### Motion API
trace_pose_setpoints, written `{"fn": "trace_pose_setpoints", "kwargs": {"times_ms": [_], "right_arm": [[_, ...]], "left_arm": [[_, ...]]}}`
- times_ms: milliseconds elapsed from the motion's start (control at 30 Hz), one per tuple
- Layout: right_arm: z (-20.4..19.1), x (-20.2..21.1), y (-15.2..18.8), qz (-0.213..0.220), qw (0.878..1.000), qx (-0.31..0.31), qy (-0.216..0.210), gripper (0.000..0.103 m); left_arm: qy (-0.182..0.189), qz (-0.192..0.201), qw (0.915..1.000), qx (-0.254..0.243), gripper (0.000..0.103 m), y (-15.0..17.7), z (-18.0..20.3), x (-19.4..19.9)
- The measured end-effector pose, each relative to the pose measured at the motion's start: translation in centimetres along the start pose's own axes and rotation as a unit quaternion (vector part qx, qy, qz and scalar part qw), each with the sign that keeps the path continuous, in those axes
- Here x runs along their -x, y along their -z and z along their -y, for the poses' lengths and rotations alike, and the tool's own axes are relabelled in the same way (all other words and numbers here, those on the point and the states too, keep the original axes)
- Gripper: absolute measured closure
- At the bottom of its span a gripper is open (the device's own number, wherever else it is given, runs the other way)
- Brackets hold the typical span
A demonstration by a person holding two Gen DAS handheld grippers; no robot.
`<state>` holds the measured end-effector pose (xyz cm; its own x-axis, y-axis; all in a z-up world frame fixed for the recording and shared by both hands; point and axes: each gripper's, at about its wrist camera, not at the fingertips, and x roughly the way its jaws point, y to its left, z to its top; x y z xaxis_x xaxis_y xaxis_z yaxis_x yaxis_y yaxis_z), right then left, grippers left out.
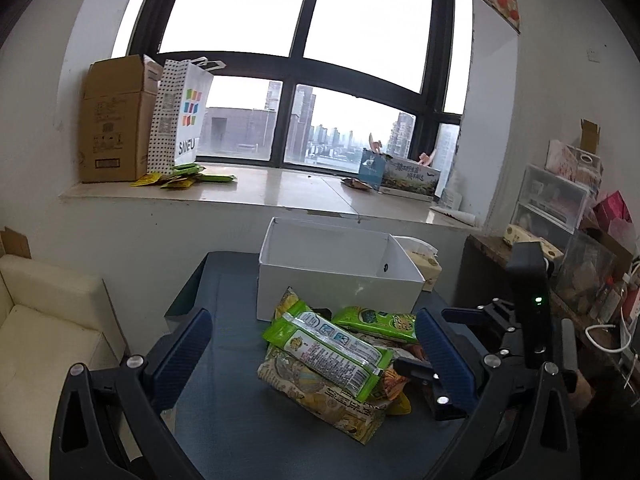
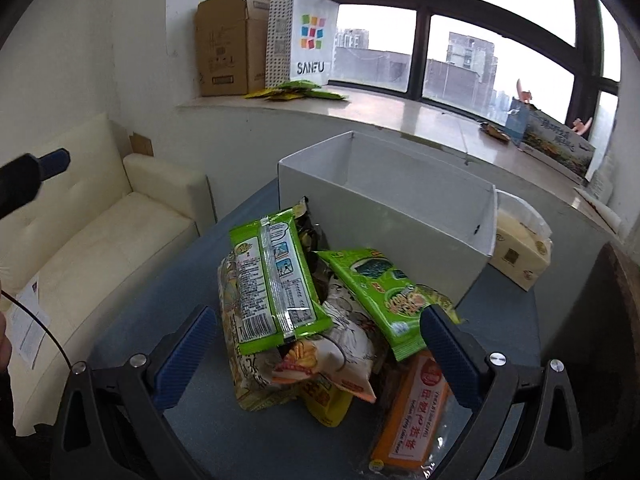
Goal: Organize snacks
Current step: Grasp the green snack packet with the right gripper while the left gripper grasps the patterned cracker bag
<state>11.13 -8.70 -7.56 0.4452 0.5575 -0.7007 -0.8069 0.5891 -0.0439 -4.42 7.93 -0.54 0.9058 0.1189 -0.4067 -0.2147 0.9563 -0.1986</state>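
A pile of snack packets lies on the blue-grey table (image 1: pixel 224 432), just in front of an open white box (image 1: pixel 340 280) that looks empty. On top lies a green packet (image 1: pixel 332 354), label side down; it also shows in the right wrist view (image 2: pixel 276 280). A second green packet (image 2: pixel 384 292) leans beside it. An orange packet (image 2: pixel 416 408) lies at the near right. My left gripper (image 1: pixel 312 360) is open, its fingers either side of the pile. My right gripper (image 2: pixel 316 354) is open and empty over the pile, seen in the left view (image 1: pixel 452 356).
A cream sofa (image 2: pixel 92 240) stands left of the table. A tissue pack (image 2: pixel 520 256) sits right of the white box (image 2: pixel 384 216). The windowsill holds a cardboard box (image 1: pixel 116 120), a paper bag (image 1: pixel 180 116), loose green sachets (image 1: pixel 180 178) and printed boxes (image 1: pixel 404 176). Cluttered shelves (image 1: pixel 560 208) stand at the right.
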Motion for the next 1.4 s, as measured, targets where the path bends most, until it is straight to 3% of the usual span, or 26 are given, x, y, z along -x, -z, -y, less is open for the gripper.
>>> {"fn": "trace_pose_setpoints", "kwargs": {"times_ms": [200,300,467,500,567,633,733,900,1100,1267,1400], "right_arm": [[-2.0,-5.4,-1.9,-0.042,0.998,0.052,0.017,0.000],[-2.7,-7.3,-2.4,-0.060,0.996,0.066,0.009,0.000],[-5.0,-10.0,-1.4,-0.094,0.988,0.119,0.025,0.000],[-5.3,-10.4,-1.2,-0.100,0.986,0.128,0.034,0.006],[-5.4,-11.1,-0.7,-0.116,0.985,0.128,0.026,0.033],[-4.8,-11.1,-0.7,-0.122,0.987,0.103,0.007,0.032],[-3.7,-9.7,-1.1,-0.104,0.991,0.079,0.003,0.032],[-0.5,-4.2,-2.2,-0.036,0.999,0.005,-0.021,0.032],[2.8,2.9,-0.9,0.028,0.998,-0.055,-0.017,0.032],[3.7,7.1,1.4,0.060,0.995,-0.084,-0.001,0.032],[5.1,9.6,3.6,0.073,0.991,-0.112,0.009,0.032]], "left_arm": [[-0.018,0.010,0.9994,0.027,0.000,0.9,-2.0,0.0],[-0.021,-0.028,0.9991,0.025,0.000,1.2,-2.4,-0.8],[0.000,-0.042,0.9978,0.052,0.000,1.5,-3.3,-1.1],[-0.001,-0.042,0.9978,0.051,0.000,1.5,-3.3,-1.0],[-0.002,-0.041,0.9978,0.051,0.000,1.5,-3.4,-0.9],[0.000,-0.042,0.9978,0.052,0.000,1.6,-3.5,-0.8],[-0.001,-0.047,0.9975,0.053,0.000,1.7,-3.5,-1.1],[0.004,-0.068,0.9957,0.063,0.000,2.1,-3.1,-2.3],[0.014,-0.103,0.9915,0.079,0.000,3.0,-1.9,-5.0],[0.027,-0.141,0.9828,0.116,0.000,4.5,-1.2,-8.2],[0.036,-0.189,0.9697,0.150,0.000,6.0,-0.9,-11.5]]}}
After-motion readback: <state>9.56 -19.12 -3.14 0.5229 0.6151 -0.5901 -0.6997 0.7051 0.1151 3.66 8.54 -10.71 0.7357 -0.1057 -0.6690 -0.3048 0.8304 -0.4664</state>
